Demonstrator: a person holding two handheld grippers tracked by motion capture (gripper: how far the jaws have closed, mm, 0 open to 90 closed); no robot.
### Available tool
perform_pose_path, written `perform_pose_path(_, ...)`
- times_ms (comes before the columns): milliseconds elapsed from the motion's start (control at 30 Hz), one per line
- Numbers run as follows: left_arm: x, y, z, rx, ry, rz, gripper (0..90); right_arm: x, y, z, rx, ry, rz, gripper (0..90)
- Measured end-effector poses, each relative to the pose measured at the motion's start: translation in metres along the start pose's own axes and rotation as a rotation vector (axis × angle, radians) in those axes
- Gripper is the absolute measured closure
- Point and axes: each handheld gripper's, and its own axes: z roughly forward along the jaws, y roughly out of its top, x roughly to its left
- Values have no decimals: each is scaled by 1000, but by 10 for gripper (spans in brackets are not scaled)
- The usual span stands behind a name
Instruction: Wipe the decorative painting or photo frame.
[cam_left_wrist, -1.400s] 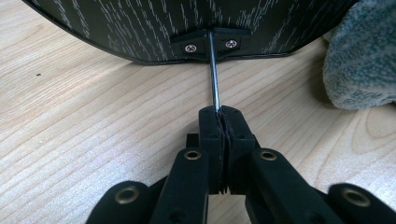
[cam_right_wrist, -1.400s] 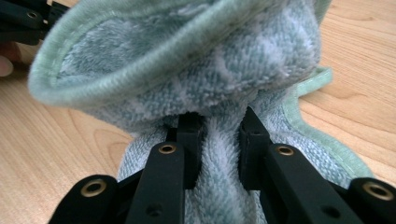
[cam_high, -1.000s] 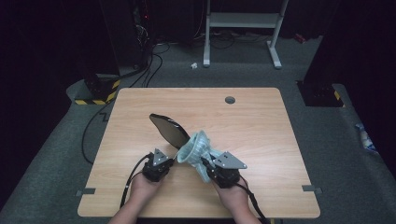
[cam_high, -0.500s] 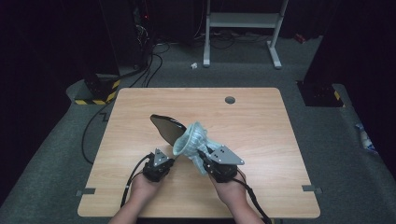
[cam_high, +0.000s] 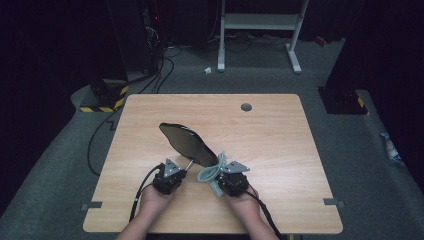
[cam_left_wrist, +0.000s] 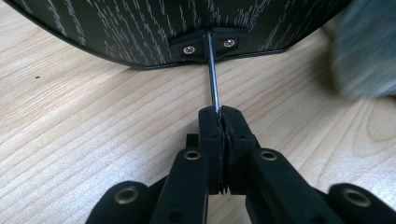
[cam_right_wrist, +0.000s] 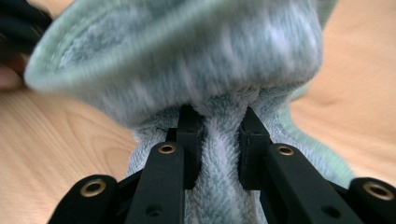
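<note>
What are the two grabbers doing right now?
Left gripper: closed on the mirror's thin metal stem.
Right gripper: closed on the green cloth.

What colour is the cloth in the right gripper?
Pale green cloth, best seen in the right gripper view.

table (cam_high: 280, 150): wooden, round grommet hole (cam_high: 246, 107); floor: grey carpet (cam_high: 350, 150); cables (cam_high: 165, 55); white stand (cam_high: 260, 22)
</note>
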Motion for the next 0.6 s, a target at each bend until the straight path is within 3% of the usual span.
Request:
perform_pose_path(133,0,0,0,-1,2,-1,877,-1,0,3,-4,17,35,751)
perform_pose_path(200,-1,0,0,-2,7,7,877,-1,1,-2,-13,10,28,751)
perform_pose_path(433,-1,0,1,-2,8,12,876,1,9,-44,-140,6,19,750)
perform_pose_path(600,-2,1,0,1,12,27,880,8,27,-73,-243,-6,-28,750)
